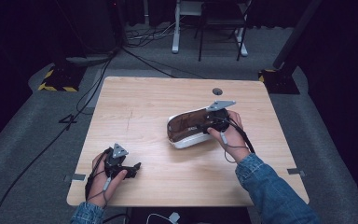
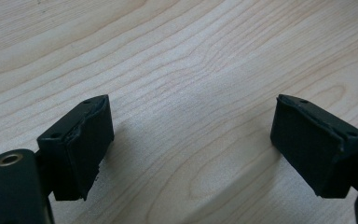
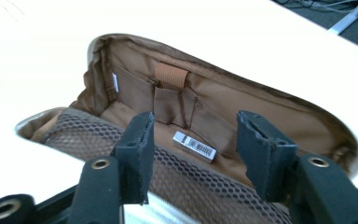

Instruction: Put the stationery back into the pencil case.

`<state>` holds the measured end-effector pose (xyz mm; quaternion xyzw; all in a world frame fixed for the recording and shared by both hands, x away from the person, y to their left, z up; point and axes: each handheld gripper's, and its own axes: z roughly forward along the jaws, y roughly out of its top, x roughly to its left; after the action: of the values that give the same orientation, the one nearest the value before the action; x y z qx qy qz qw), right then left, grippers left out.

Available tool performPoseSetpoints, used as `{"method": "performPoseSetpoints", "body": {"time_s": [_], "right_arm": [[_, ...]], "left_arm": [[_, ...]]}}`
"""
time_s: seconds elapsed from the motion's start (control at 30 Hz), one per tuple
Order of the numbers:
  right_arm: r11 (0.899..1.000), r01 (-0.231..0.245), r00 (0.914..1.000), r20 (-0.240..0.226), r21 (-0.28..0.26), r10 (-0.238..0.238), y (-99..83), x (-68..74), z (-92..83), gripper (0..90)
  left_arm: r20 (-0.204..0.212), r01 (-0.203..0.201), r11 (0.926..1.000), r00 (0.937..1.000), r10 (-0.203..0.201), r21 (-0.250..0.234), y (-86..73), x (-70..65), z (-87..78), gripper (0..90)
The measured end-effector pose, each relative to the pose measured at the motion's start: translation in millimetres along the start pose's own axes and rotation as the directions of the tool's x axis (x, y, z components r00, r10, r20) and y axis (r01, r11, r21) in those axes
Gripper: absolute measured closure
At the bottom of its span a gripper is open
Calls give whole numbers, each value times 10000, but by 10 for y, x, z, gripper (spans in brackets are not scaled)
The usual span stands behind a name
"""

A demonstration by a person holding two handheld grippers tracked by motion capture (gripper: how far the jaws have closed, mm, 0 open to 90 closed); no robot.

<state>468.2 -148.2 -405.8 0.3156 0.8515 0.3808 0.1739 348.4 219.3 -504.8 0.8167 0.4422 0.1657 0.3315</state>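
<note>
My right claw (image 3: 193,158) hangs half open over the mouth of a white pouch (image 1: 189,128) lined in brown fabric, its pads gripping nothing, the mesh pocket (image 3: 177,182) just below them. The pouch lies on its side right of centre on the wooden desk (image 1: 144,102), opening turned toward my left, and the right gripper view looks straight into it: a brown elastic loop (image 3: 171,74) on the far wall, stitched slip pockets beneath it, and a small barcode label (image 3: 194,146) lying on the lining between the jaws' tips. My left claw (image 2: 191,140) rests wide open and empty near the desk's front left edge, well apart from the pouch, bare wood grain between its pads. To do this step well, I judge the right claw should keep clear of the mesh, which looks apt to snag a pad edge, and settle on one target, either the soft rim or the label, before closing. The pouch looks light and floppy, so I would bring the left claw over to steady the far rim rather than work one-handed, and close slowly enough that the fabric does not slip away.
</note>
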Motion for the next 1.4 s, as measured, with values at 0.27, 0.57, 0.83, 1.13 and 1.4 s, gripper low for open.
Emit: {"method": "performPoseSetpoints", "body": {"time_s": [0.27,0.57,0.83,1.13,1.4], "right_arm": [[9985,-265,9996,7,-472,266,-65,-12,-348,363],[9941,-506,9986,116,-958,519,-205,-57,-717,257],[9916,-936,9951,249,-887,962,-470,-141,-984,258],[9897,-1221,9913,402,-749,1254,-697,-208,-1183,281],[9849,-1591,9852,539,-686,1629,-936,-204,-1379,276]], "left_arm": [[2,-20,10000,10000,20,-45,-18,-6,-13,137],[12,47,10000,10000,-47,-4,-7,-6,-5,133],[-8,39,10000,10000,-39,17,15,-4,16,123],[-8,45,10000,10000,-45,11,15,-4,17,123],[32,-34,10000,10000,34,32,-1,-9,-1,124]]}}
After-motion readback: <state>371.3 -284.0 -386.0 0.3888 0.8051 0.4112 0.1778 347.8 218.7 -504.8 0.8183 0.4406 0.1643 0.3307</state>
